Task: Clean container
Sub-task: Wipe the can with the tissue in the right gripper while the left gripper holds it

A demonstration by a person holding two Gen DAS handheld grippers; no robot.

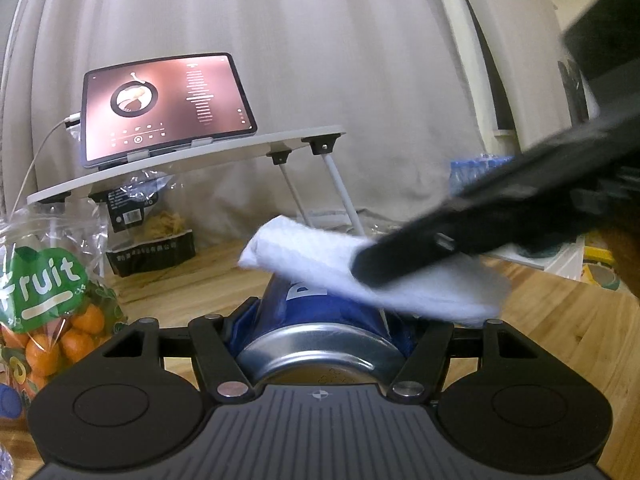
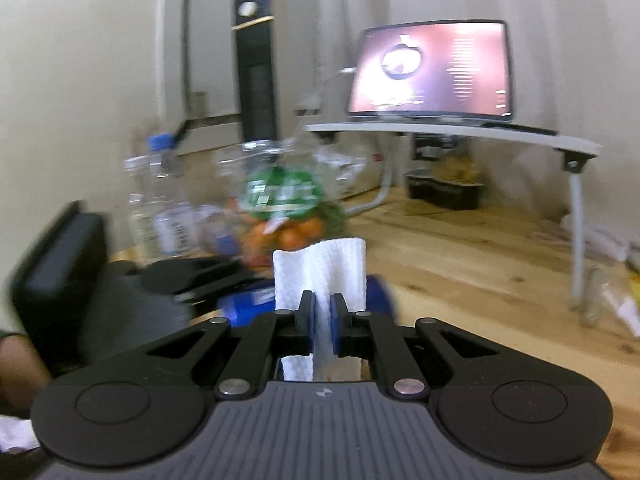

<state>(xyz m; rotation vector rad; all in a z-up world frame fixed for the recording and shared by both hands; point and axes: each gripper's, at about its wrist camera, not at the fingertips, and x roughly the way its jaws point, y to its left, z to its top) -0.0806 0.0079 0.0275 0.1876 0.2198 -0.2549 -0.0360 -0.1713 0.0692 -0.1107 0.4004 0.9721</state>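
Note:
A blue drinks can [image 1: 320, 312] with a silver end lies along my left gripper [image 1: 324, 320], whose blue-padded jaws are shut on its sides. A folded white paper towel [image 1: 304, 252] rests across the top of the can. My right gripper [image 1: 364, 268] comes in from the right, black and blurred, and pinches that towel. In the right wrist view my right gripper [image 2: 323, 308] is shut on the paper towel [image 2: 320, 268], which stands up between its pads. The blue can [image 2: 248, 304] shows just behind and below the towel, with the left gripper [image 2: 192, 276] to its left.
A tablet [image 1: 164, 108] stands on a white folding stand [image 1: 192, 160] at the back of the wooden table [image 1: 560, 320]. A bag of oranges [image 1: 52, 312] lies at the left. Clear water bottles [image 2: 160, 200] stand beyond the can. A dark snack packet [image 1: 152, 236] sits under the stand.

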